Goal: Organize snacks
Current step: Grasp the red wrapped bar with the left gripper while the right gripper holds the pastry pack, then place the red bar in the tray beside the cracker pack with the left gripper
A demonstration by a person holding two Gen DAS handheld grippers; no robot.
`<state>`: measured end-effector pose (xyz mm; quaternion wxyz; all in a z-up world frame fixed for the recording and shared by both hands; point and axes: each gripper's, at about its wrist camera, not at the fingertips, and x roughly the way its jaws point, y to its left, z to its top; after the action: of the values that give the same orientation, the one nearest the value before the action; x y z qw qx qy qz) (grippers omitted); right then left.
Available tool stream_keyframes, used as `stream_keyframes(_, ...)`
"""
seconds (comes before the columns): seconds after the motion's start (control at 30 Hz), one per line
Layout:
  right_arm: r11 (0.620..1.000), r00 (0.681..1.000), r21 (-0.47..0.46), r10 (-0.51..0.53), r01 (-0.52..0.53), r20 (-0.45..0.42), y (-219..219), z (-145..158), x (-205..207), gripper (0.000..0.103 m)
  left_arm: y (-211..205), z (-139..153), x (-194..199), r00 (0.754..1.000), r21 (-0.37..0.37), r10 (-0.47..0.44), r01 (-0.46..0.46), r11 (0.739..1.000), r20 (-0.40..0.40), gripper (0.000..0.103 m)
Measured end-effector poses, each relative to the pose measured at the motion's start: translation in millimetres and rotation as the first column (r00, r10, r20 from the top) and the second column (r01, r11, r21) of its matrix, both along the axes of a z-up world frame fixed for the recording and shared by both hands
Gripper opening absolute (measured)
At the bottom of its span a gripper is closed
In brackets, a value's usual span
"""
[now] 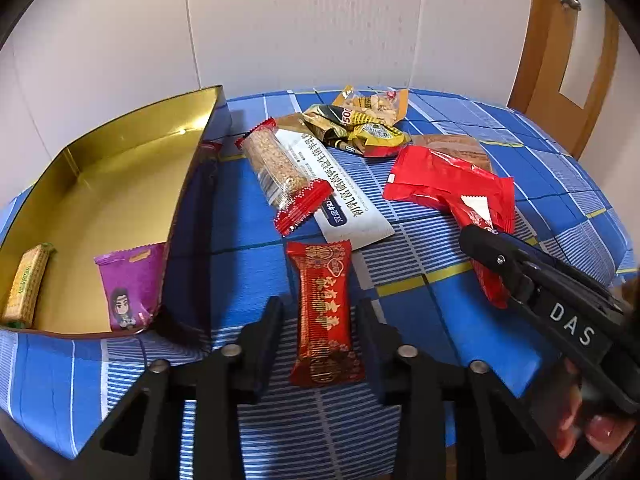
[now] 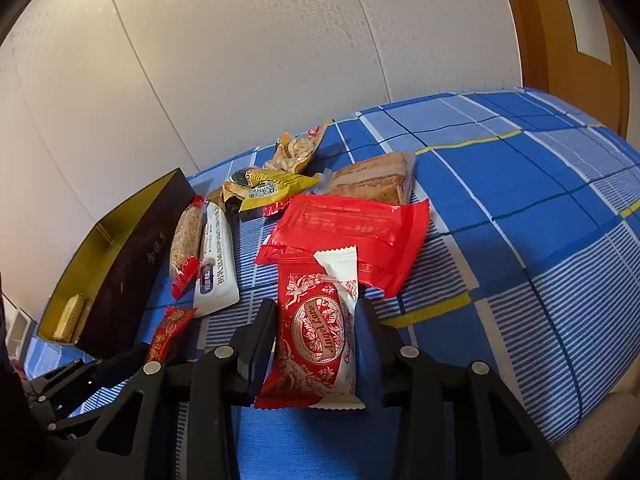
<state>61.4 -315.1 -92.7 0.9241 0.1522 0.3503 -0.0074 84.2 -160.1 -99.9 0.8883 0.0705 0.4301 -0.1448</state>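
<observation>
My landmark is the gold tin (image 1: 120, 184) at the left of the blue checked cloth (image 1: 248, 208). Inside it lie a wafer bar (image 1: 26, 284) and a purple packet (image 1: 130, 286). Just right of the tin, my left tongs (image 1: 320, 312) straddle a dark red bar (image 1: 325, 312); gaps show on both sides, so the jaws stand apart from it. Farther right of the tin, my right tongs (image 2: 316, 320) stand narrow, both jaws touching the red-and-white Angel Love packet (image 2: 316, 328), with a flat red pouch (image 2: 344, 236) beyond
</observation>
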Motion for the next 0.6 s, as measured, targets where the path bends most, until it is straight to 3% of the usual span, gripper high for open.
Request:
stream_keyframes(0.23,0.997,1.000,-0.083,0.010,-0.011,-0.012,10.7,0.1,1.0,0.042,3.6,-0.4,-1.8,0.999,-0.009,-0.028,0.028,1.000,0.019,0.033)
stream_keyframes(0.3,0.995,1.000,-0.102,0.013,-0.014,-0.014,13.2,-0.1,0.8,0.042,5.8,0.4,-2.9,0.999,-0.027,-0.032,0.033,0.999,0.015,0.024)
stream_keyframes(0.5,1.000,1.000,-0.027,0.013,-0.013,0.001,3.6,-0.8,-0.4,0.039,11.9,4.4,-7.9,0.999,-0.063,-0.047,0.048,0.997,0.011,0.023)
stream_keyframes(0.6,0.999,1.000,-0.042,0.012,-0.012,0.002,6.5,-0.6,-0.4,0.039,12.9,11.1,-13.5,0.997,-0.055,-0.061,0.063,0.997,0.045,0.023)
